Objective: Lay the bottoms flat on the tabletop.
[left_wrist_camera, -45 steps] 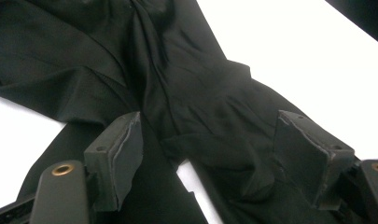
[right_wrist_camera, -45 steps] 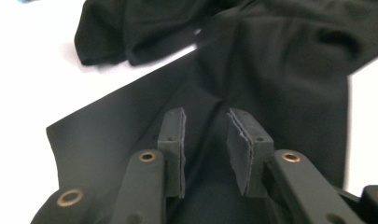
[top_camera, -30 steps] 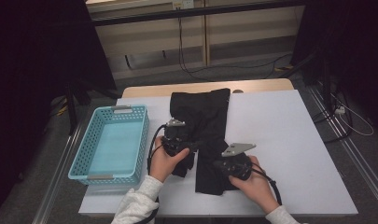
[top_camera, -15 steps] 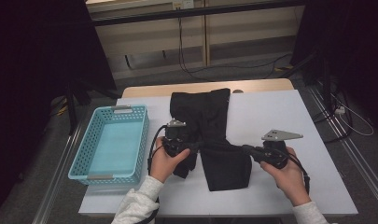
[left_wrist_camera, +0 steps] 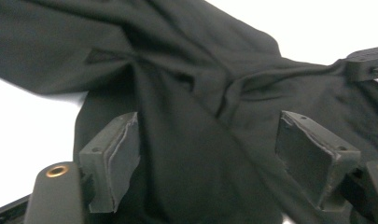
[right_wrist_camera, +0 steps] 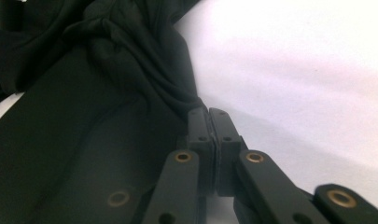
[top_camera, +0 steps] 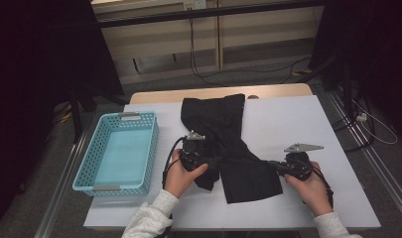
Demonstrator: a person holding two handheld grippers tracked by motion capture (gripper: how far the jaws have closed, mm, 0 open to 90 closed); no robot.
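Pinching the limp black fabric garment (top_camera: 228,148) at its edge, right gripper (top_camera: 277,165) is clenching it; left gripper (top_camera: 208,163) is hovering released, right of the turquoise plastic basket (top_camera: 84,171).

Garment (top_camera: 228,144) lies on table (top_camera: 298,119), centre, running from far edge toward the near edge. Basket (top_camera: 116,183) stands on table left of garment. Left gripper (top_camera: 201,158) at garment's left side, right gripper (top_camera: 278,166) at its right edge

The left hand-held gripper (top_camera: 208,161) has its jaws wide apart; the right hand-held gripper (top_camera: 274,165) is clamped tight.
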